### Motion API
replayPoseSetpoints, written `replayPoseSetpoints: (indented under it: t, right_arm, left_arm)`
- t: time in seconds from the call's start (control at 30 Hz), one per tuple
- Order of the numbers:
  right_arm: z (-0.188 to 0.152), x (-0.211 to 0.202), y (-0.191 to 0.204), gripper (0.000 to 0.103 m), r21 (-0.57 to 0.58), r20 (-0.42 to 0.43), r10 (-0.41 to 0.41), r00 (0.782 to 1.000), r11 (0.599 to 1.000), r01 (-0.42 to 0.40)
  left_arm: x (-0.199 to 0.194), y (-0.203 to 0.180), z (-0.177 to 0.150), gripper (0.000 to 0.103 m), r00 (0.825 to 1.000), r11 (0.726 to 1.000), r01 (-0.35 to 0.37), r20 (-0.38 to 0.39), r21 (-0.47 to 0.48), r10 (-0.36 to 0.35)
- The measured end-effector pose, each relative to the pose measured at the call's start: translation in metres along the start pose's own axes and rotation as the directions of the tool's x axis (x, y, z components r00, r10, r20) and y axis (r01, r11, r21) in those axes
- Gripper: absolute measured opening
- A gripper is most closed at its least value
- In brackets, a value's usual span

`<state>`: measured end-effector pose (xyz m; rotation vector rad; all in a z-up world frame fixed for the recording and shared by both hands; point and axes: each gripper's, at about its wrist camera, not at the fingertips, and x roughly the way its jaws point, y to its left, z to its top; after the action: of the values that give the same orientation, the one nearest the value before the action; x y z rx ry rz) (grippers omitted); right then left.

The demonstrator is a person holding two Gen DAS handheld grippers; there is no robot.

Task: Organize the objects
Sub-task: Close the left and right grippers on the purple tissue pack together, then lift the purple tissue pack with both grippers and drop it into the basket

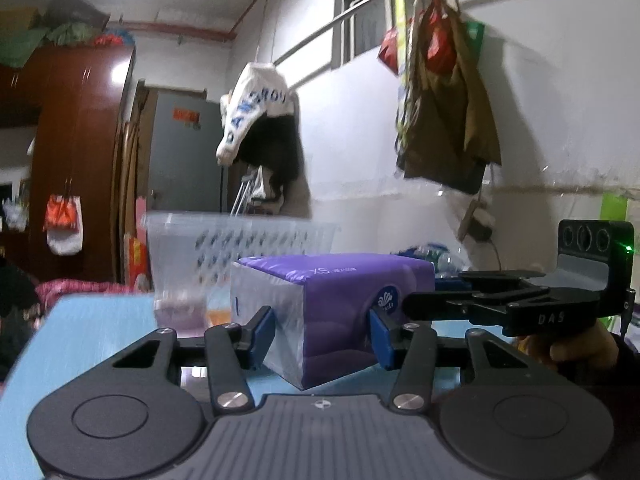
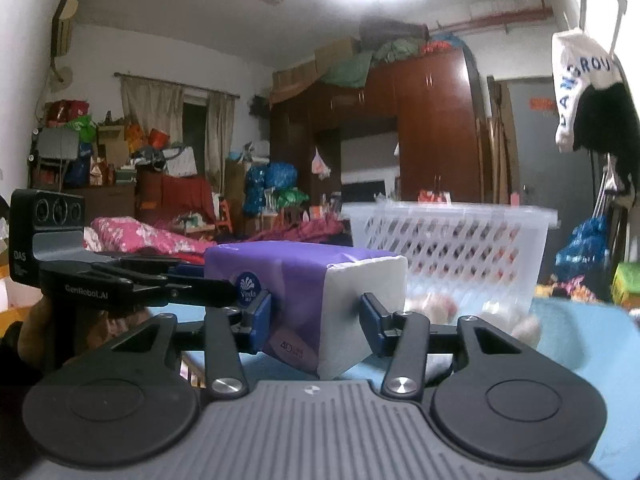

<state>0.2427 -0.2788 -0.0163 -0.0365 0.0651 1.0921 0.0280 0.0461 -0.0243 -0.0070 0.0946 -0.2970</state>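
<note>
The left gripper [image 1: 322, 334] is pressing its blue pads [image 1: 262, 334] against a corner of the purple tissue pack [image 1: 332, 308], its jaws about half closed and clamping the pack's two faces. The right gripper [image 2: 314, 322] is doing the same at another corner of the pack [image 2: 304, 300], one pad on the purple side and the other on the white end. Each gripper is showing up in the other's view, reaching in level from the side: the right one [image 1: 520, 300] from the right, with a hand [image 1: 576, 348] gripping its handle, and the left one [image 2: 120, 284] from the left. The pack is sitting between both grippers, just above the blue table [image 1: 92, 340]; whether its underside is touching the table I cannot tell. Just behind the pack, a white slotted basket [image 2: 452, 248] is standing on the table, with some blurred things lying inside. Farther back, clothes [image 1: 444, 120] are hanging on the white wall, and a brown wardrobe [image 2: 432, 128] is standing against the far wall beside a grey door [image 1: 184, 152].
</note>
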Motion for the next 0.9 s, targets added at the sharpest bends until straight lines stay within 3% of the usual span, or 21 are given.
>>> replayPoseSetpoints:
  t: [0.23, 0.47, 0.57, 0.7, 0.9]
  right_arm:
    - [0.069, 0.0, -0.015, 0.05, -0.085, 0.089, -0.033, 0.995, 0.996, 0.04]
    - [0.122, 0.03, -0.049, 0.05, -0.085, 0.105, -0.066, 0.992, 0.994, 0.075]
    - [0.128, 0.049, -0.066, 0.05, -0.061, 0.083, -0.075, 0.994, 0.995, 0.08]
    - [0.125, 0.085, -0.095, 0.05, -0.005, -0.006, -0.092, 0.996, 0.996, 0.092]
    - [0.113, 0.136, -0.127, 0.049, 0.062, -0.162, -0.135, 0.978, 0.987, 0.146]
  left_arm:
    - [0.022, 0.003, 0.076, 0.053, 0.994, 0.998, 0.031, 0.099, 0.052, -0.036]
    - [0.069, 0.015, 0.135, 0.053, 0.996, 0.998, 0.02, 0.091, 0.068, -0.026]
    - [0.098, 0.027, 0.146, 0.053, 0.998, 0.999, -0.006, 0.06, 0.047, 0.003]
    - [0.145, 0.05, 0.148, 0.053, 0.999, 0.999, -0.041, -0.024, -0.001, 0.041]
    - [0.206, 0.089, 0.143, 0.053, 0.983, 0.992, -0.082, -0.174, -0.095, 0.065]
